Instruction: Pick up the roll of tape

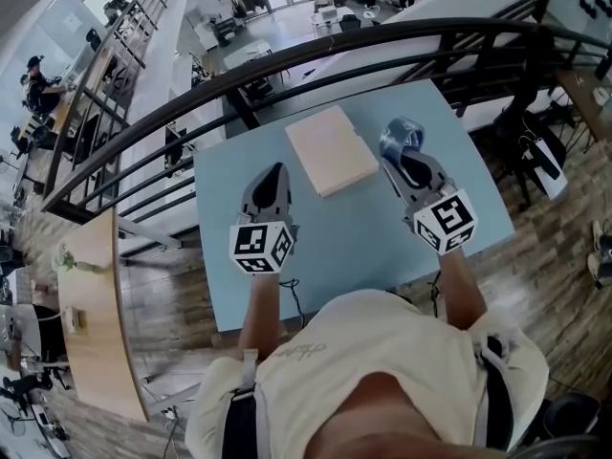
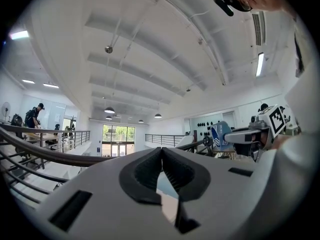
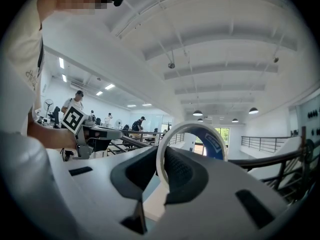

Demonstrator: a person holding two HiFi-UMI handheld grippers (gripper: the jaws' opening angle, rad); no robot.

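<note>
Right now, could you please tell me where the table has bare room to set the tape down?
The blue table is bare along its near edge, between the left gripper and right gripper, and left of the beige board. Only the far middle, where that board lies, is taken.

A light blue rectangular tabletop (image 1: 354, 247) spreads beneath both tools. One thing lies directly on it: a pale beige, flat square slab (image 1: 332, 148). The slab rests flat, its edges about square with the table's. It sits between the left gripper (image 1: 277, 170) and the right gripper (image 1: 403, 154) and reaches ahead of their tips, toward the table's far edge.
</note>
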